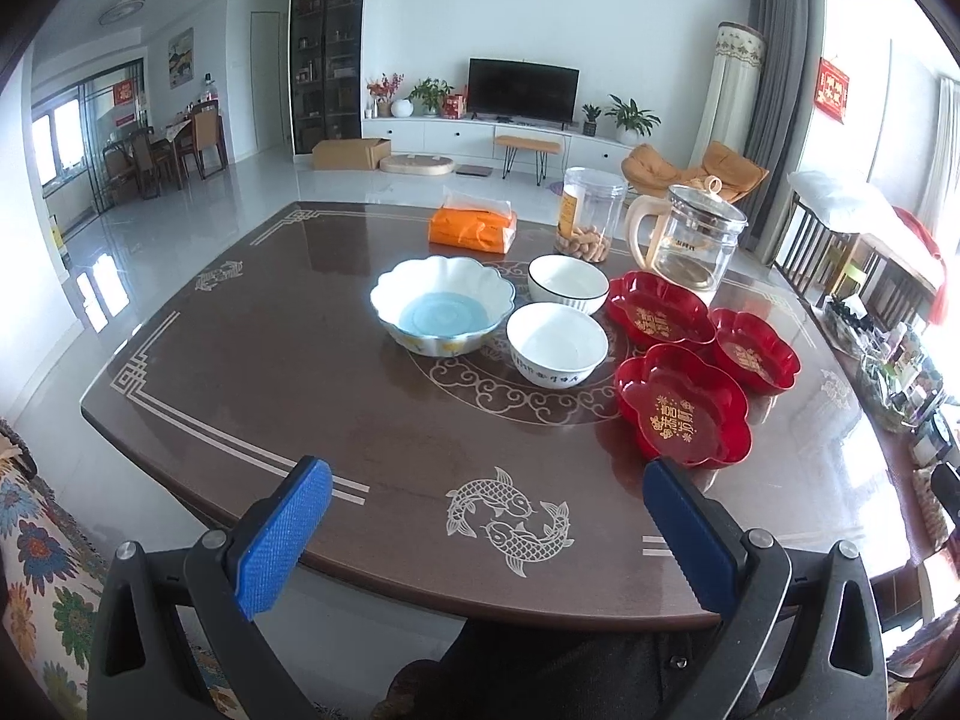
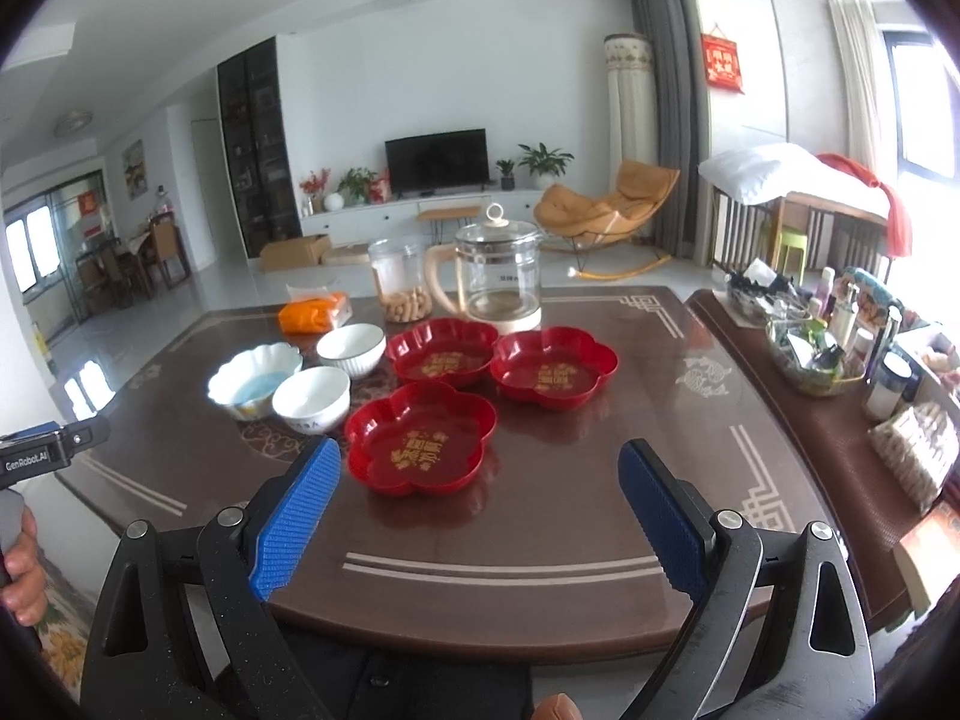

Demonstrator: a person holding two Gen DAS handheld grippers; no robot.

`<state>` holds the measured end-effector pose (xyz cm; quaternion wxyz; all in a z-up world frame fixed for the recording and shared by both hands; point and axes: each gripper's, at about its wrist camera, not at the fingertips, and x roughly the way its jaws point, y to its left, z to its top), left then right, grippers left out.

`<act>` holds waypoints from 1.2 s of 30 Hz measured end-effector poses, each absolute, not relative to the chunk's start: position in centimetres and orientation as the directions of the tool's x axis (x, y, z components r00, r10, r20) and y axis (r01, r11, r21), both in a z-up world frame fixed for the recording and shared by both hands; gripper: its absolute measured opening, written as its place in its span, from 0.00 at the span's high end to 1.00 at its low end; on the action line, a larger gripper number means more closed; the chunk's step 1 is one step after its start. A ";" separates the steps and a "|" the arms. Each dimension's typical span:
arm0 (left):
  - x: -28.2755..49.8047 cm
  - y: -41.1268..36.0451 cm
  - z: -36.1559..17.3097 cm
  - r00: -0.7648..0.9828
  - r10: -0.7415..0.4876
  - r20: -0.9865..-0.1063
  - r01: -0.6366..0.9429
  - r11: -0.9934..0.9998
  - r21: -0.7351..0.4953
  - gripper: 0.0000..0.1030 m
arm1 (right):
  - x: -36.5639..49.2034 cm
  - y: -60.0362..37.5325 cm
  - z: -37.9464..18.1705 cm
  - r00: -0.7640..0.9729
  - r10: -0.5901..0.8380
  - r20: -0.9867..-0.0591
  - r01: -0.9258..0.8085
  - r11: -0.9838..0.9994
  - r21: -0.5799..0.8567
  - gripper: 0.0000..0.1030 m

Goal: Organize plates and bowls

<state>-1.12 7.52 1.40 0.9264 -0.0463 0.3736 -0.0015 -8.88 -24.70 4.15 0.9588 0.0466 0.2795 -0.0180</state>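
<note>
Both claws hang at the near edge of the dark worktop, and both are released, blue pads spread wide with nothing between them: the left claw over the paired-fish inlay, the right claw facing the nearest red plate. The right wrist view gives us what the left cannot: the left device itself poking in at the far left edge, a hand wrapped on its handle, plus a side counter crowded with bottles. The left view in turn offers the dining area off to the left. Now the dishes, all grouped mid-worktop: a scalloped white bowl with a blue bottom, two plain white bowls, one behind the other, close together; to their right three red flower-shaped plates with gold characters, the nearest, one behind and one rightmost, edges nearly touching. Behind them stand an orange tissue pack, a clear jar and a glass kettle.
</note>
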 end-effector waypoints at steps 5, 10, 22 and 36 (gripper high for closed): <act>0.3 5.9 0.5 0.696 -0.060 -0.716 0.003 0.997 -0.080 0.00 | -8.0 -25.3 2.4 0.801 -0.014 -0.599 0.082 0.993 0.086 0.07; 0.4 5.4 0.8 0.707 -0.057 -0.705 0.012 0.998 -0.069 0.00 | -7.7 -26.2 2.1 0.784 -0.037 -0.619 0.127 0.987 0.101 0.07; 1.9 5.1 2.7 0.715 -0.082 -0.694 0.035 0.996 -0.082 0.00 | -7.5 -26.6 4.8 0.813 -0.153 -0.562 0.209 0.977 0.037 0.07; 7.3 -1.1 0.3 0.649 -0.093 -0.755 0.118 0.993 -0.021 0.00 | -1.8 -26.3 6.3 0.834 0.006 -0.551 0.050 0.995 0.086 0.07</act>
